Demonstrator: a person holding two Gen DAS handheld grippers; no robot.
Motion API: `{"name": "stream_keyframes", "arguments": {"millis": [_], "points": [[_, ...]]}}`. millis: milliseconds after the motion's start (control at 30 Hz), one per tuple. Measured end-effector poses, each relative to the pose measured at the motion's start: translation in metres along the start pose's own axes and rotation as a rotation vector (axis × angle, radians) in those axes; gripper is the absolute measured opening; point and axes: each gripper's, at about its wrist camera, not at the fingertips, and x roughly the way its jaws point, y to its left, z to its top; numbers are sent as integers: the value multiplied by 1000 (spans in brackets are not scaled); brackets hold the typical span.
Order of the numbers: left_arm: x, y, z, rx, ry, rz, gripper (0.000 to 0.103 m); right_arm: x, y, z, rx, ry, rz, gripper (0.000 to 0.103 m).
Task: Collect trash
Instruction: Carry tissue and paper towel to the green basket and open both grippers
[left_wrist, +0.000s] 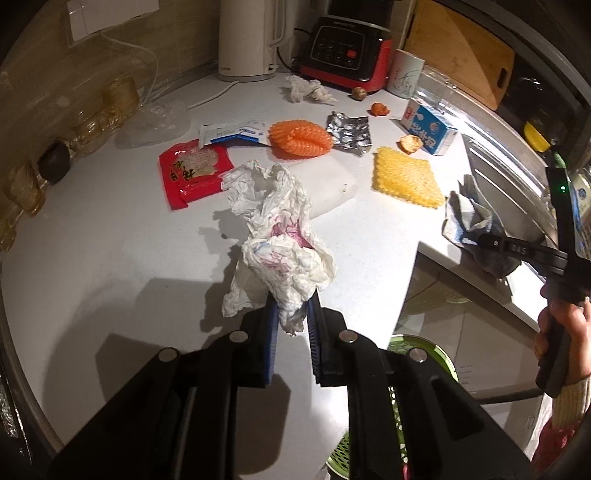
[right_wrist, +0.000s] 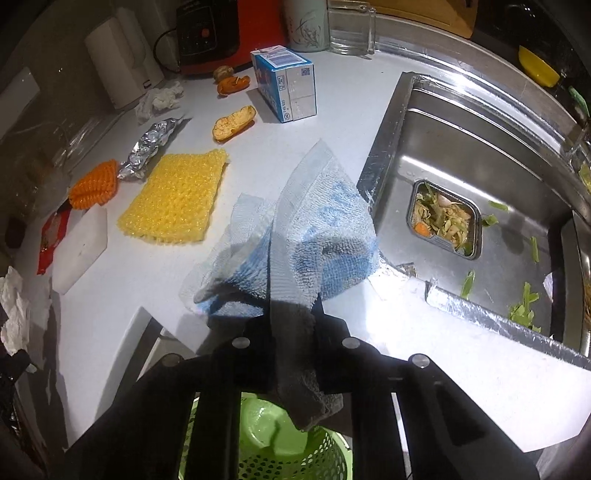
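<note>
Left wrist view: the left gripper (left_wrist: 291, 314) was seen with its blue-padded jaws pinched on a crumpled white paper tissue with pink print (left_wrist: 280, 236), held clear above the white countertop (left_wrist: 110, 240). More litter was spread on the counter behind it: a red plastic food wrapper (left_wrist: 194, 177), a white-and-blue sachet (left_wrist: 232, 132), an orange ribbed foam net (left_wrist: 300, 139), a crumpled silver foil piece (left_wrist: 349, 132), a yellow bubbly foam pad (left_wrist: 408, 178), a blue-and-white milk carton (left_wrist: 430, 127) and a second white tissue wad (left_wrist: 308, 89). A white foam block (left_wrist: 332, 184) lay just behind the held tissue. At the right edge the right gripper (left_wrist: 476, 240) was seen, gripped by a hand (left_wrist: 561, 325), at a grey-blue woven dishcloth (left_wrist: 476, 229). A green perforated plastic basket (left_wrist: 417, 354) was partly visible below the counter edge.

Right wrist view: the right gripper (right_wrist: 291, 317) was seen with jaws pressed together on the dishcloth (right_wrist: 314, 236), a fold of it hanging down between the fingers. Most of the cloth looked to be resting on the counter beside the stainless steel sink (right_wrist: 480, 147), though lift-off could not be ruled out. A foil tray of vegetable scraps (right_wrist: 445, 219) sat in the sink. The green basket (right_wrist: 280, 443) lay directly beneath the gripper.
</note>
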Motion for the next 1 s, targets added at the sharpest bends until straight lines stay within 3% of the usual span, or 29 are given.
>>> {"name": "stream_keyframes", "arguments": {"millis": [300,500,567,667,733,833,1000], "points": [[-32,-48,-23,181,32,-221,15,-82,-7,-49,38,-82,39,13],[-27,-96,-62,249,115,-303,16,-136,-12,-87,-5,-105,72,13],[-24,-109,-76,265,129,-291,16,-147,-15,-99,-21,-106,88,13],[-16,-119,-93,243,190,-277,26,-157,-21,-117,-29,-89,111,13],[-11,-122,-103,222,221,-277,43,-163,-24,-129,-31,-87,130,13],[-9,-125,-113,188,227,-225,56,-169,-26,-144,-52,-78,152,13],[-30,-119,-117,123,192,-188,65,-175,-25,-162,-86,-69,183,13]]}}
